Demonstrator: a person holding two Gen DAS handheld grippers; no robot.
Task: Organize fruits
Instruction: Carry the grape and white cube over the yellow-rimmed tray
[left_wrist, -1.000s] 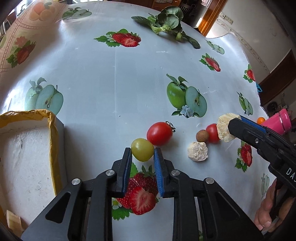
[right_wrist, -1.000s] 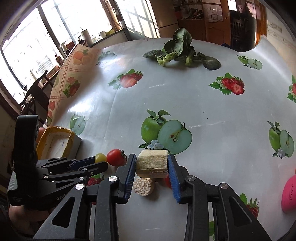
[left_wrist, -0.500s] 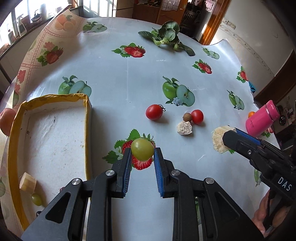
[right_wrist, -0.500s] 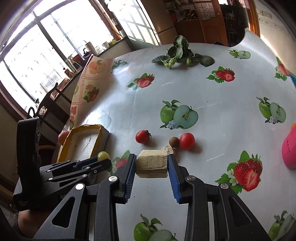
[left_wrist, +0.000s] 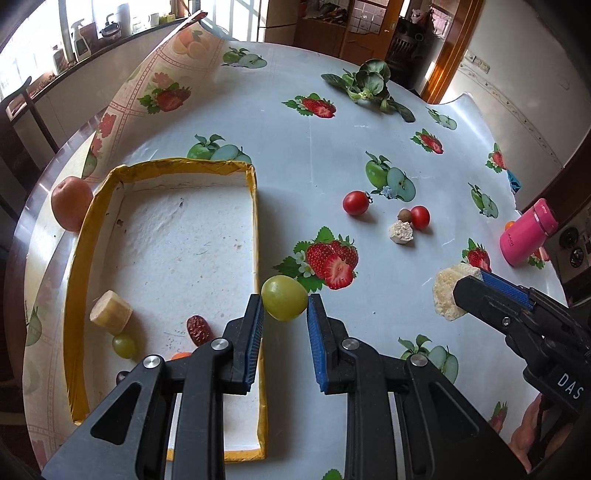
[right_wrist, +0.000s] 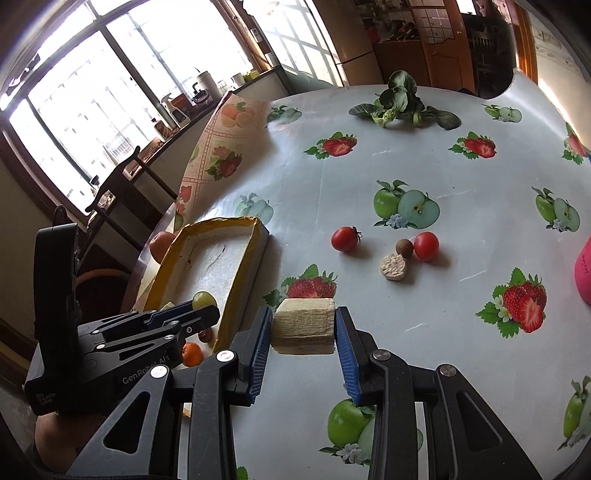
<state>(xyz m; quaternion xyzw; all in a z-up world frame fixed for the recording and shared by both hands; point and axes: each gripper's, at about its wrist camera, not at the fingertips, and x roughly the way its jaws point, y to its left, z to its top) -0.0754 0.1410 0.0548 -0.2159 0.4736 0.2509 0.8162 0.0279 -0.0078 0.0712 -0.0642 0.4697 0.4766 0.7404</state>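
Observation:
My left gripper (left_wrist: 284, 301) is shut on a green grape (left_wrist: 283, 297) and holds it above the right wall of the yellow-rimmed tray (left_wrist: 255, 206). The tray holds a banana piece (left_wrist: 110, 314), a second grape (left_wrist: 123, 345) and a red date (left_wrist: 198, 328). My right gripper (right_wrist: 303, 326) is shut on a pale banana chunk (right_wrist: 303, 325), held above the table right of the tray (right_wrist: 236, 280). The right gripper also shows in the left wrist view (left_wrist: 476, 291). On the table lie two red tomatoes (left_wrist: 355, 202) (left_wrist: 420, 217), a brown round fruit (left_wrist: 404, 215) and a pale chunk (left_wrist: 400, 233).
A peach (left_wrist: 70, 207) sits outside the tray's left wall. A pink bottle (left_wrist: 528, 232) stands at the right edge. Leafy greens (left_wrist: 369, 85) lie at the far side. A small orange fruit (right_wrist: 192, 353) lies in the tray's near end.
Both grippers have risen and pulled back to the left with their loads. The left gripper with the grape now hangs over the tray's right wall; more of the tray is in view.

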